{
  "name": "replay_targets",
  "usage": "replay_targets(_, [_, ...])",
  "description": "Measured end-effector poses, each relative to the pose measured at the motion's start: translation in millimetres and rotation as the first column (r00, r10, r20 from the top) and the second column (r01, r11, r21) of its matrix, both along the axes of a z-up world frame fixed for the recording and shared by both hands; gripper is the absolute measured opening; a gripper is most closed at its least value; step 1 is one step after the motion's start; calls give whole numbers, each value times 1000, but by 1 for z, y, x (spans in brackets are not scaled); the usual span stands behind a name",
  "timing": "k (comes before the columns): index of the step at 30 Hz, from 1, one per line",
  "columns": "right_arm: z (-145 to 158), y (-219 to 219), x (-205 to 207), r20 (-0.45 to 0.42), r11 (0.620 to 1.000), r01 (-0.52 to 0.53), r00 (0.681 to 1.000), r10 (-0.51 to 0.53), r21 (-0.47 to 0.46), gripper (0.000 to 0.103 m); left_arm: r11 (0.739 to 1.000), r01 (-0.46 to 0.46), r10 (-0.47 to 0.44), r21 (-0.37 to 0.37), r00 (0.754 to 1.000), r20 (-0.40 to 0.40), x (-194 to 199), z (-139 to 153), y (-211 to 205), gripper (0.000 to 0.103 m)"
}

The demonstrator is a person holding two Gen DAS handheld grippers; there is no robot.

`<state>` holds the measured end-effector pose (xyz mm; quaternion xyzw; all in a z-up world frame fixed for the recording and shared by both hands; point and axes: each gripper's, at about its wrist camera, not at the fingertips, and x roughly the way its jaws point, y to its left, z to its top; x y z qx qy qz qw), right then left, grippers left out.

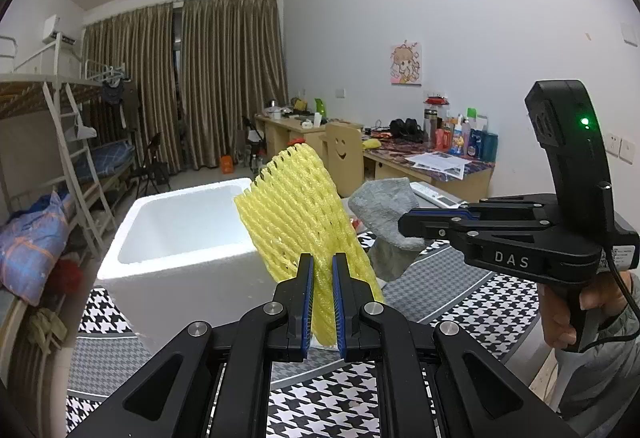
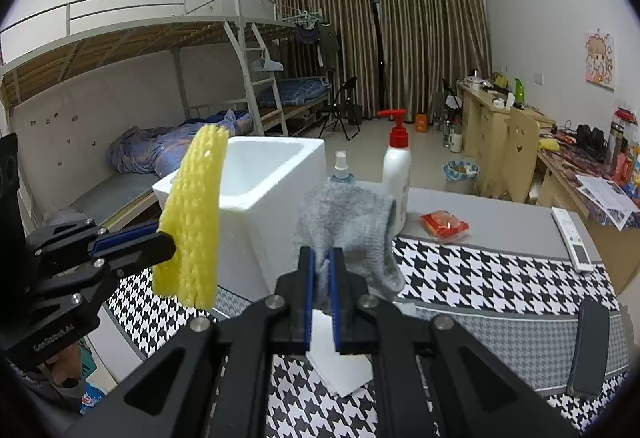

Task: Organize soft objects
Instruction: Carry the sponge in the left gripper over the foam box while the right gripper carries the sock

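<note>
L claw (image 1: 322, 270) pinches yellow foam net (image 1: 296, 206); R claw (image 2: 322, 262) pinches grey sock (image 2: 348, 214).

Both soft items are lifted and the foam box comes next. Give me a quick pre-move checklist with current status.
1. Left tool clamped on yellow foam net: ok.
2. Right tool clamped on grey sock: ok.
3. White foam box open on top: ok.
4. Box interior free of clutter: cannot tell, bottom hidden.
5. Both items lifted clear of the houndstooth cloth: ok.
6. Pump bottle beside the box, near the sock's path: not ok.
</note>
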<state>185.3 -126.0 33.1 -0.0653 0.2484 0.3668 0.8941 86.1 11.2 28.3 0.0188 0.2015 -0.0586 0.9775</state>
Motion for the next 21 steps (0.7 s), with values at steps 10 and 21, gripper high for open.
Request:
replay_targets(10, [13, 4, 1, 37, 1000, -3, 999, 2, 19, 10, 1000, -19, 19, 5, 1000, 21, 7, 12, 8, 10])
replay_targets(21, [24, 9, 10, 58, 999, 9, 998, -11, 40, 10, 998, -61, 61, -6, 997, 54, 15, 23, 25, 10])
